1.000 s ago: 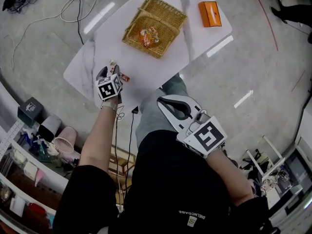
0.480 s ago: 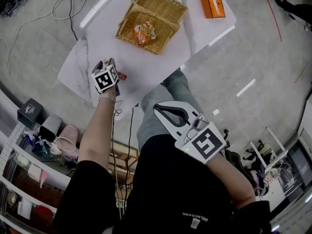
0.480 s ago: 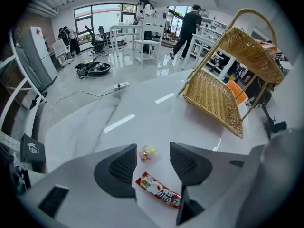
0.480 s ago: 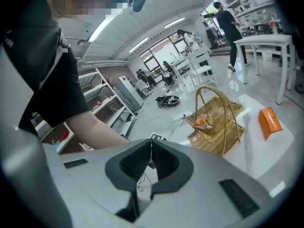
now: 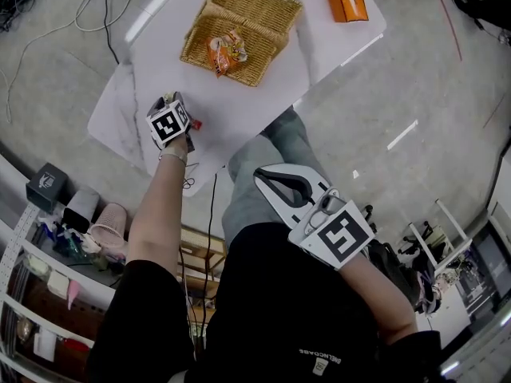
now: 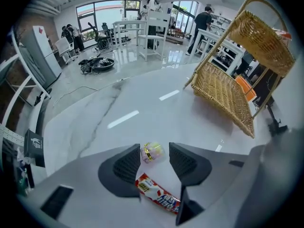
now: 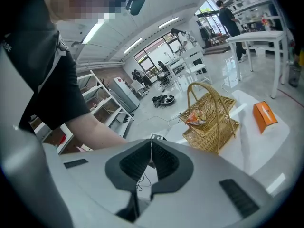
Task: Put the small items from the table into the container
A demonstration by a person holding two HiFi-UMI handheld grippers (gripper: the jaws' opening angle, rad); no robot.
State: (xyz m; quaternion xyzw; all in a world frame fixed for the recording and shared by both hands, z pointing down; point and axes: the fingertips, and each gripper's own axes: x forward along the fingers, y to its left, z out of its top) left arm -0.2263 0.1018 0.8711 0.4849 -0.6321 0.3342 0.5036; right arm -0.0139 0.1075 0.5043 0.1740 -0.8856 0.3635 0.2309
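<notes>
Left gripper (image 6: 155,148) lowered to glossy table (image 6: 142,103), ribbed jaws apart around crinkly candy (image 6: 152,153), right gripper (image 7: 151,144) closed.

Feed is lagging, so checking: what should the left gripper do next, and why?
Probably ease down and close on the candy: the left gripper is open, with the candy lying on the table between its tips, not yet pinched. The basket comes afterwards.

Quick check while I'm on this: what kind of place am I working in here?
Probably a lab or workshop hall, not a home: a polished grey floor with loose cables, open shelves of supplies, and white workbenches with people standing at them.
</notes>
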